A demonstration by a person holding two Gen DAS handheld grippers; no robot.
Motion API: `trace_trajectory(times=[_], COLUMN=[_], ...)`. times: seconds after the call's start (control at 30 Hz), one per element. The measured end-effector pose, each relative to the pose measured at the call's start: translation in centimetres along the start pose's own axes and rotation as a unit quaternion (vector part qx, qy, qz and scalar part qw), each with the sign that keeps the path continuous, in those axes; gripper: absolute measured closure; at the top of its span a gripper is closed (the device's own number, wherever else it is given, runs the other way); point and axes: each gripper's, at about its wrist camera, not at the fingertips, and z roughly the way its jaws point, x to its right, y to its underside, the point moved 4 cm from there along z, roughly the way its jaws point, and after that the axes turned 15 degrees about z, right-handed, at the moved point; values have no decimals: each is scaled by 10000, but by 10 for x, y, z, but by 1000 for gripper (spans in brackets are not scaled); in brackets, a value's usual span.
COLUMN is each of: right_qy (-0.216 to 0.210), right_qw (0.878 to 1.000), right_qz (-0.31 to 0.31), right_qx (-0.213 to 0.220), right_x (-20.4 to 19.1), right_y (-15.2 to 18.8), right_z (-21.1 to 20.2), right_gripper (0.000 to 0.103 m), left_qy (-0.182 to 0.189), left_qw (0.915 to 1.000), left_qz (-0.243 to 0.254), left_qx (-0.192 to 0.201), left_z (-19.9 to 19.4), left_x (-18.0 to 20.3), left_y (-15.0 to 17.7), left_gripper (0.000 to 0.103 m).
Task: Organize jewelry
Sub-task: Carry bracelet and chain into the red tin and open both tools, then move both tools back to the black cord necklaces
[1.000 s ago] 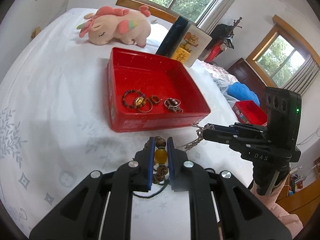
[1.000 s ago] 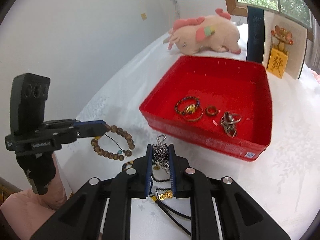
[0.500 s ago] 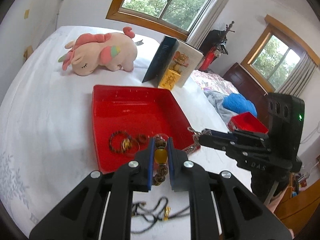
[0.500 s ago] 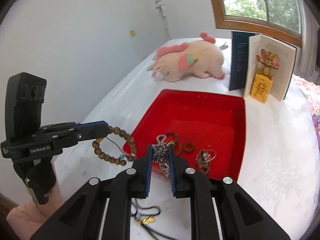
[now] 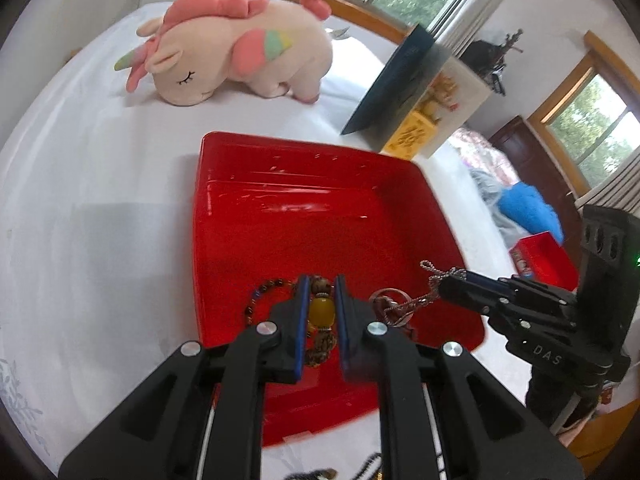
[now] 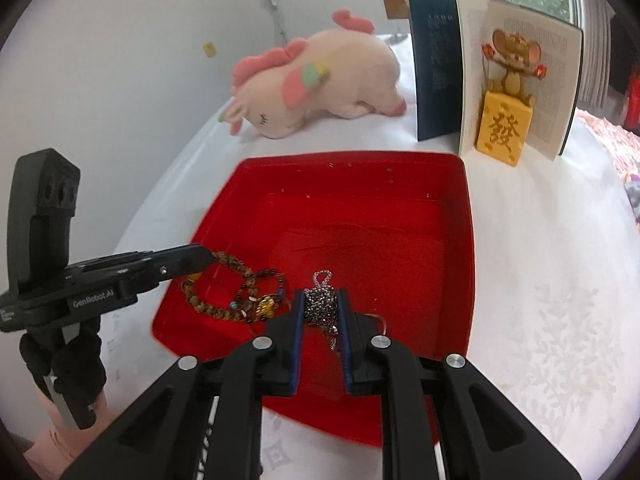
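jewelry: one bead bracelet (image 5: 320,312) clamped in left gripper (image 5: 320,320), one chain (image 6: 320,304) in right gripper (image 6: 320,320), over one red tray (image 5: 320,216).

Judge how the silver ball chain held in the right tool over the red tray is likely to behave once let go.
The silver ball chain is bunched between the right tool's pads with a loop sticking up, so it is probably floppy, not stiff. It would likely collapse into a small heap in the red tray rather than roll. Its fine links might snag the rings already lying there.
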Motion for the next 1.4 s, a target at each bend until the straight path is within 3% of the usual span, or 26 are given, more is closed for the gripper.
trace_trajectory(times=[0.17, 0.5, 0.73, 1.07, 1.2, 1.4], right_qy=[118, 10, -192, -193, -190, -214], right_qw=[9999, 9999, 9991, 9981, 9973, 9947], right_qz=[-36, -168, -375, -515, -563, -715], right_qx=[-78, 33, 0, -293, -430, -711], right_x=[2, -6, -13, -16, -17, -20], right_y=[0, 19, 60, 112, 129, 156], right_z=[8, -18, -41, -44, -43, -39], right_gripper=[84, 83, 83, 80, 80, 76], left_qy=[-261, -487, -670, -588, -565, -471], left_qw=[9996, 9978, 9959, 9961, 9956, 9955], left_qz=[86, 447, 600, 348, 255, 55], left_qx=[-46, 21, -57, -550, -698, -818], left_z=[4, -28, -63, -71, -69, -66], left_x=[-1, 13, 20, 24, 27, 26], left_y=[-2, 22, 77, 149, 167, 187], left_gripper=[70, 65, 61, 51, 43, 42])
